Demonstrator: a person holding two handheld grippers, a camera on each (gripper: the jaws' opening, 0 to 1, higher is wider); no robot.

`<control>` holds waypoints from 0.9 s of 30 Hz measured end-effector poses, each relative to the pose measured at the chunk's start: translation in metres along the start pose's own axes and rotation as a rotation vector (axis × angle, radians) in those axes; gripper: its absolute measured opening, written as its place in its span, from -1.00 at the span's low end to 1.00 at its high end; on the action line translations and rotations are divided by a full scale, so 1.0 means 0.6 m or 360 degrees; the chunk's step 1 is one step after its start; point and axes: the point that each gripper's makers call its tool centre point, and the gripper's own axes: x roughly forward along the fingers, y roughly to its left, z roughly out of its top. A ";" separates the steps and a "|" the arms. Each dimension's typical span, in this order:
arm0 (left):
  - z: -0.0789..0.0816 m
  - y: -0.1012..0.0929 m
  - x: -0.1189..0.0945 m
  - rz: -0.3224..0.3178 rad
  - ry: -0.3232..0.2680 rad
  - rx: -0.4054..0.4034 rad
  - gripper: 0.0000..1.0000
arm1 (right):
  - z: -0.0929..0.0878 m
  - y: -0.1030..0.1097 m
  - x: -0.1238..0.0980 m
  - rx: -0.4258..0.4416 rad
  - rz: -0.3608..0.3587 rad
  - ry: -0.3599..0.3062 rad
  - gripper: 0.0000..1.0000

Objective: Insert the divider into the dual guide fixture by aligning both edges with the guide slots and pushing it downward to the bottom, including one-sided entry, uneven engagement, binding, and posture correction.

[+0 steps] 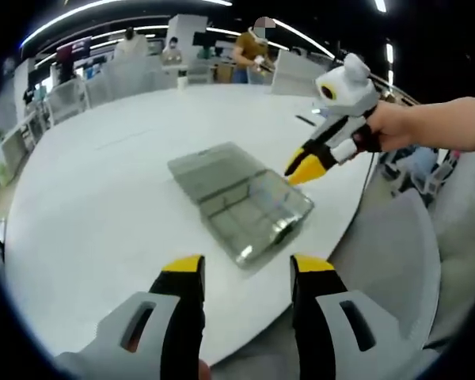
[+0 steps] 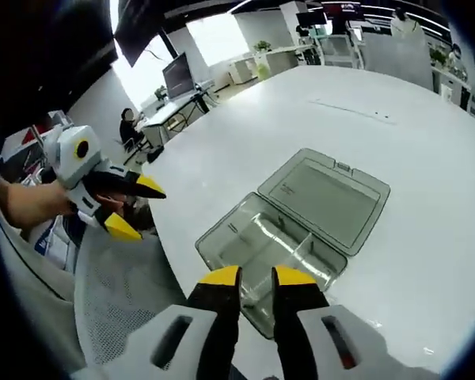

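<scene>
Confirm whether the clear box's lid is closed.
No; the clear box lies with its lid swung flat open on the white table.

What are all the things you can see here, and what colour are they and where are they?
Clear plastic box: one, see-through grey, lid open flat, near the table's edge.
Divider: one, clear, standing across the inside of the box.
Table: one, white, large and rounded, under the box.
Mesh chair: one, grey, beside the table.
People: a few, far off at desks behind the table.
Left tongs: one, grey with yellow tips, open, short of the box.
Right tongs: one, grey with yellow tips, open a little, over the box's near end.
Hand: holding the right tongs.
</scene>
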 end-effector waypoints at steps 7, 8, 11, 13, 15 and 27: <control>-0.009 0.015 0.000 0.0044 0.0042 -0.0036 -0.18 | 0.003 0.000 -0.019 -0.0068 0.0036 -0.0117 -0.82; -0.011 0.017 0.000 0.0049 0.0052 -0.0037 -0.18 | 0.003 0.001 -0.022 -0.0081 0.0047 -0.0133 -0.82; -0.016 0.025 0.001 0.0065 0.0074 -0.0052 -0.18 | 0.008 0.007 -0.028 -0.0125 0.0070 -0.0178 -0.77; -0.017 0.029 0.001 0.0076 0.0086 -0.0062 -0.18 | 0.009 0.009 -0.031 -0.0151 0.0074 -0.0194 -0.73; -0.020 0.035 0.003 0.0085 0.0104 -0.0068 -0.18 | 0.010 0.012 -0.034 -0.0189 0.0083 -0.0216 -0.72; -0.022 0.070 0.009 0.0141 0.0175 -0.0127 -0.18 | 0.011 0.015 -0.049 -0.0289 0.0099 -0.0326 -0.67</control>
